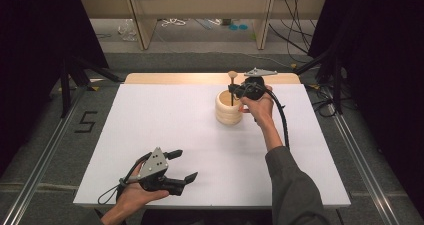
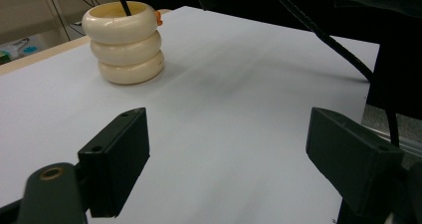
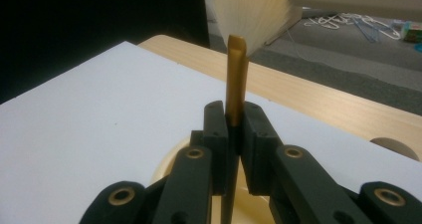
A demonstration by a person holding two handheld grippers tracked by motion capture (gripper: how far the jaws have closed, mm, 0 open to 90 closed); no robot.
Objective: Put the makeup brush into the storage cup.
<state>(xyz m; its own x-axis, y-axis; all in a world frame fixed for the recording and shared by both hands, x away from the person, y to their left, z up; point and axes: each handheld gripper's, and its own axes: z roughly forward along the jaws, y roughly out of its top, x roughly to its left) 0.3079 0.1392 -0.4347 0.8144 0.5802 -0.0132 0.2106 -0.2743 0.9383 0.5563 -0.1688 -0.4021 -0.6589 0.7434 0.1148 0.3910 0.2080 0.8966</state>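
White tabletop [image 1: 165, 130] at frame centre — right gripper [image 1: 234, 89] pinches a gold-ferruled, pale-bristled brush [image 3: 238, 79] over the cream ringed holder [image 1: 228, 106]; left gripper [image 1: 182, 165] spread, lower left.

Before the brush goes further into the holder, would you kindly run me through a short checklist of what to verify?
1. Right gripper shut on the brush: ok, pads clamp the gold ferrule.
2. Brush upright, bristles up: ok.
3. Handle tip inside the ringed cream holder: ok, a dark handle enters its mouth in the left gripper view.
4. Holder standing upright on the white table: ok.
5. Left gripper out of the way: ok, open, resting near the table's front edge.
6. Handle reaching the holder's bottom: cannot tell.
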